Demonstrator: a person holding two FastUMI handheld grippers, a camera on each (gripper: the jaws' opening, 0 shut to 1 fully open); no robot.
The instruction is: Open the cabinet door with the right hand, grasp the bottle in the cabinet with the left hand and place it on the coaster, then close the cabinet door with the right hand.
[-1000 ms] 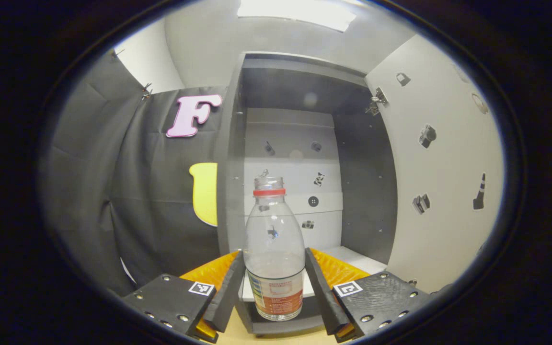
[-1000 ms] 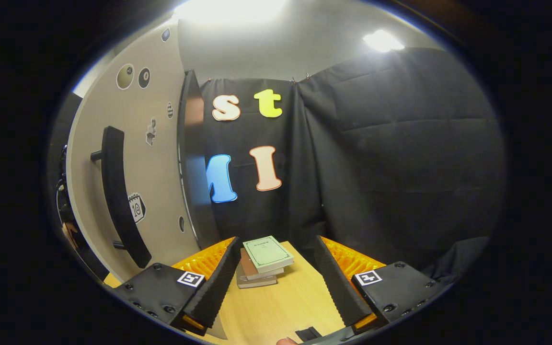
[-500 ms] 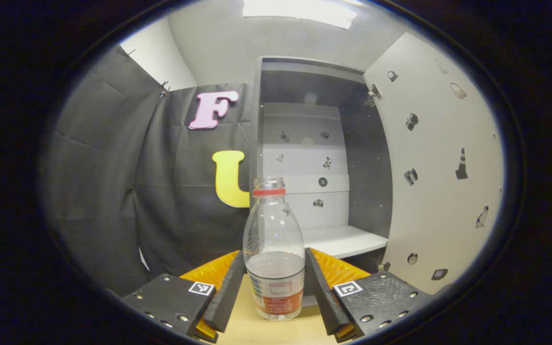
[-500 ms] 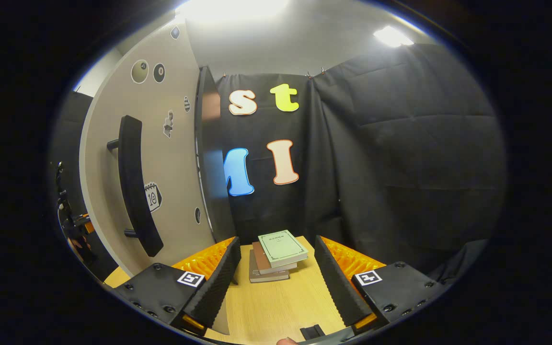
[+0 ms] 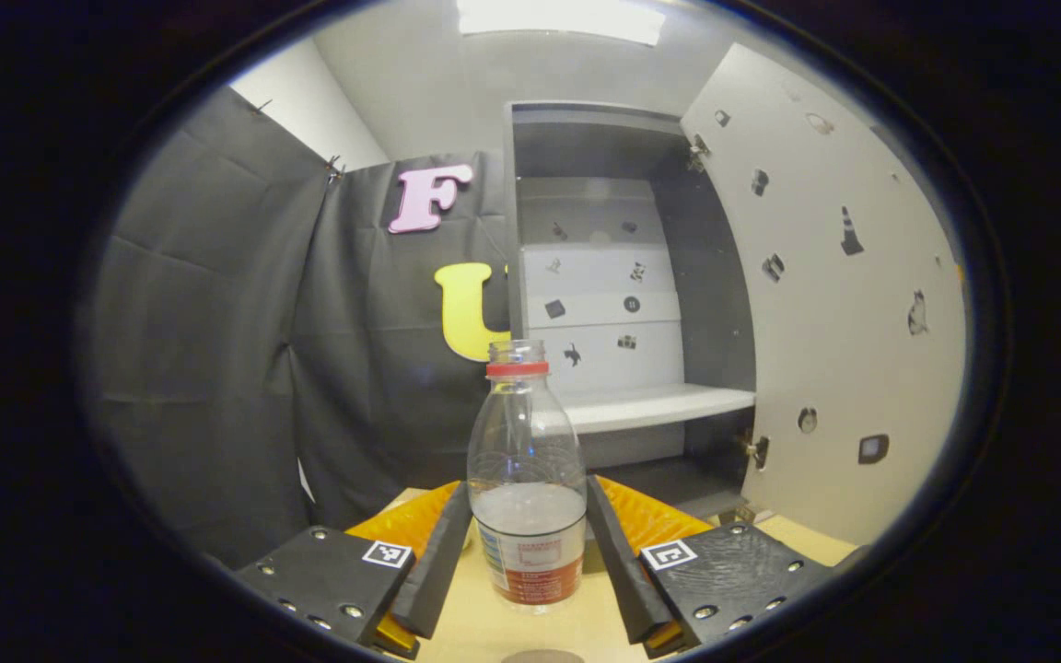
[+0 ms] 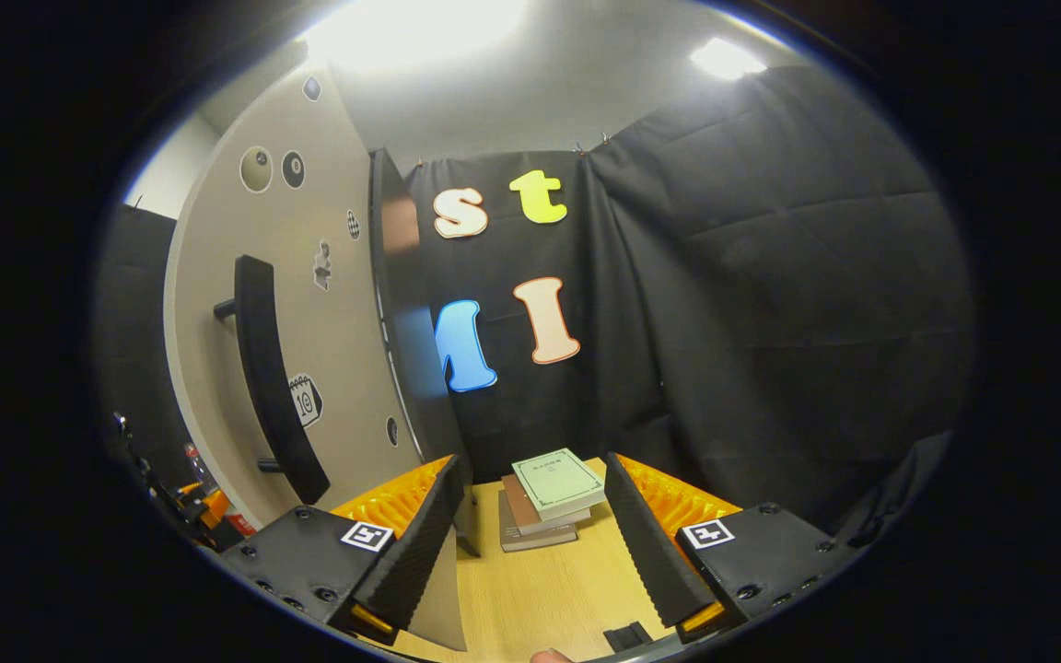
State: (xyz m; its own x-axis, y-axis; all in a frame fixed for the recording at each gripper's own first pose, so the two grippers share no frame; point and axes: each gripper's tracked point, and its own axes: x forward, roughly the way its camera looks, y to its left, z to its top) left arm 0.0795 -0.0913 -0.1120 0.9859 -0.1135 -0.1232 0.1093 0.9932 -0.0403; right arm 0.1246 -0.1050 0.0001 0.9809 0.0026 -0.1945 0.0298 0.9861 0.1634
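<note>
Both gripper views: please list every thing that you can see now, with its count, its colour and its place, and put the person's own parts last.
bottle: one, clear with a red neck ring and a red and white label, no cap, upright between the left gripper's fingers, above the table.
cabinet: one, dark grey with a white back panel and white shelf, at the back of the table, open.
cabinet door: one, pale beige with small stickers, swung open to the right of the cabinet.
door handle: one, black bar, on the door's outer face.
books: a stack, green on brown, on the table by the cloth.
table: one, light wood.
left gripper: one, closed on the bottle.
right gripper: one, open, holding nothing, beside the door.
</note>
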